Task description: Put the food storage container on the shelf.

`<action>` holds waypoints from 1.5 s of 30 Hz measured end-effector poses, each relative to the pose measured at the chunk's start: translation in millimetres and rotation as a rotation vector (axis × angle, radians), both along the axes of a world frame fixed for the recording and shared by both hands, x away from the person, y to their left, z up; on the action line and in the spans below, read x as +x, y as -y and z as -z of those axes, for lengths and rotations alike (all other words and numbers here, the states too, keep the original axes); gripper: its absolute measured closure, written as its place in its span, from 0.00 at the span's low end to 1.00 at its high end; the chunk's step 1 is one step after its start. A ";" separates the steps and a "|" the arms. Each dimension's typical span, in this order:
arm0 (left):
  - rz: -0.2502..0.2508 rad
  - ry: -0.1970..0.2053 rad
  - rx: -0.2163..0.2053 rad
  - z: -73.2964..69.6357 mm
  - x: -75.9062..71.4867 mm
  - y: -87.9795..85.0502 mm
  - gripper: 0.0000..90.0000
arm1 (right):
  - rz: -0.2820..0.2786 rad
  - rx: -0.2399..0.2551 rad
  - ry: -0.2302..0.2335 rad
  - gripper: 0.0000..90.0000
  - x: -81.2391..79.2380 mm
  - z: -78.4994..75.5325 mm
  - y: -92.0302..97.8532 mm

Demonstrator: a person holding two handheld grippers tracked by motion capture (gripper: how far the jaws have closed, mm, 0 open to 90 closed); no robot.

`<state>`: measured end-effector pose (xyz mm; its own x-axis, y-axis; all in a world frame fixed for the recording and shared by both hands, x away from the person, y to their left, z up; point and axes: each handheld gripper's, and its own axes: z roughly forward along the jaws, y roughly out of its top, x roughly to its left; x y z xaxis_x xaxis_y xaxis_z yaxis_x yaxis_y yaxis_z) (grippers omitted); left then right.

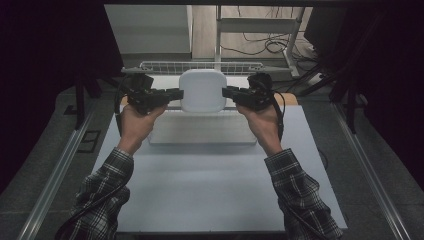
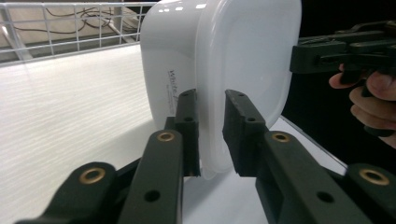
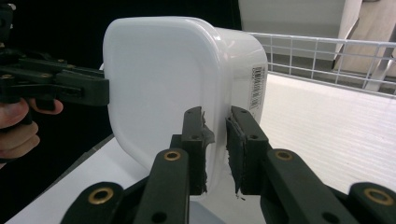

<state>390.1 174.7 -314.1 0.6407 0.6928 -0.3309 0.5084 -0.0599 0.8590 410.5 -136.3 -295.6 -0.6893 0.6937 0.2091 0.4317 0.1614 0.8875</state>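
We hold the white lidded container (image 1: 202, 90) up off the table (image 1: 210, 185) between our two grippers, in front of the wire rack (image 1: 195, 65). Our left gripper (image 2: 211, 130) pinches the lid's rim on one side, jaws narrowly parted around it, and our right gripper (image 3: 215, 140) clamps the opposite rim the same way. The container is tipped on edge, its lid facing us.

Box (image 1: 202, 90), frame centre: white, with grey lettering on one side and a black barcode label on the other. Tongs (image 1: 176, 93) and (image 1: 227, 93): black, brass-coloured rivets. Bench (image 1: 200, 190): pale grey. Wire rack (image 1: 200, 65), upper centre: white. Sleeves (image 1: 102, 195), lower corners: black-and-white plaid.
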 end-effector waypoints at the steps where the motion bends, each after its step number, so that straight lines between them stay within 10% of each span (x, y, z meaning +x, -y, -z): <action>1: 0.001 -0.002 -0.001 0.2 0.7 0.1 0.82 | 0.003 0.000 -0.005 0.84 2.8 0.2 -0.5; 33: -0.053 -0.047 0.014 6.8 41.9 12.8 0.51 | 0.043 0.000 -0.065 0.50 42.8 10.2 -13.0; 45: -0.117 0.048 0.052 3.4 36.7 13.1 0.45 | 0.130 -0.073 0.047 0.53 40.3 8.5 -15.2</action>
